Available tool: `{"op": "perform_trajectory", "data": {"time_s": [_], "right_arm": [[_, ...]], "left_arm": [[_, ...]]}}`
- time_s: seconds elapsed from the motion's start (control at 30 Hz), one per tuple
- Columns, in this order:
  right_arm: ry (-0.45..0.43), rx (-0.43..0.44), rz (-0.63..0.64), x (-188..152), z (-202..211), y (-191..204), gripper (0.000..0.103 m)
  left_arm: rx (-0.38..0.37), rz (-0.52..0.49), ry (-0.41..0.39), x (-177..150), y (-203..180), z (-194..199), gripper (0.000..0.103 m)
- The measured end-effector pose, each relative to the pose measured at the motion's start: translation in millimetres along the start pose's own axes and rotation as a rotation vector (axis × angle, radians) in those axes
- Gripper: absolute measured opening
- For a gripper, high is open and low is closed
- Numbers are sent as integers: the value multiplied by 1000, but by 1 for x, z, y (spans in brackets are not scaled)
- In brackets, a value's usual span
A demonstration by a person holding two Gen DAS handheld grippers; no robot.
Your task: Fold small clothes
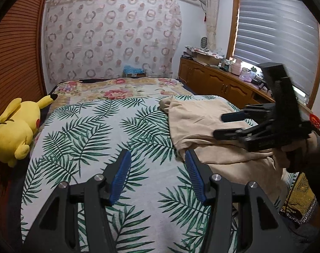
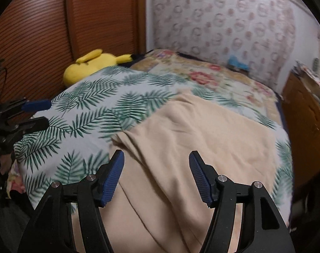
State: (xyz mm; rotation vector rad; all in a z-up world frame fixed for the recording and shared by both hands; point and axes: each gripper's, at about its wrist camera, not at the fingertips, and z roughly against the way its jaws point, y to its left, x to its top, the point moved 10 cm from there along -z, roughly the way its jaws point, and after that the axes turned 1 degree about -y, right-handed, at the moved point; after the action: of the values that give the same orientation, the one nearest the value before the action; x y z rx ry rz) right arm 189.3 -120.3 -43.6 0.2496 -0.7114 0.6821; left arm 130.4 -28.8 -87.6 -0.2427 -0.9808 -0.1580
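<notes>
A beige garment [image 1: 204, 124] lies rumpled on the right side of the bed, over a palm-leaf sheet [image 1: 109, 126]. It fills the near middle of the right wrist view [image 2: 193, 135]. My left gripper [image 1: 157, 158] is open and empty above the sheet, just left of the garment's near edge. My right gripper [image 2: 156, 158] is open and empty above the garment. It shows in the left wrist view [image 1: 220, 125] at the right, hovering over the cloth, and the left gripper shows at the left edge of the right wrist view [image 2: 47, 113].
A yellow plush toy [image 1: 16, 130] lies at the bed's left edge by a wooden slatted wall [image 1: 14, 48]. A floral blanket [image 1: 126, 90] covers the far bed. A wooden cabinet [image 1: 219, 80] with clutter stands at the right under a window blind.
</notes>
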Motion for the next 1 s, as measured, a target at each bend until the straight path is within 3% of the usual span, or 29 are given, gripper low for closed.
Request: {"op": "perform_trajectory", "data": {"time_s": [0.3,0.5,0.53,0.63,0.87,1.0], "right_arm": [[119,71,74,4,-62,42,65],[161,29,115,-7,-81,42,63],[158,16,124,-7,-81,40,54],[139,-15,114,-3,-76,29,12],[-37,-15,-36,41,-23,-23,7],[-88,-97,-84,64,4,-75,7]], "left_arm": [[7,21,3,-6,13,2,53],[3,24,8,-8,12,1,53],[1,23,10,-9,10,1,53],[-3,17,14,-10,8,-1,53],[-12,11,25,-12,4,-4,53],[-17,5,31,-14,1,-6,53]]}}
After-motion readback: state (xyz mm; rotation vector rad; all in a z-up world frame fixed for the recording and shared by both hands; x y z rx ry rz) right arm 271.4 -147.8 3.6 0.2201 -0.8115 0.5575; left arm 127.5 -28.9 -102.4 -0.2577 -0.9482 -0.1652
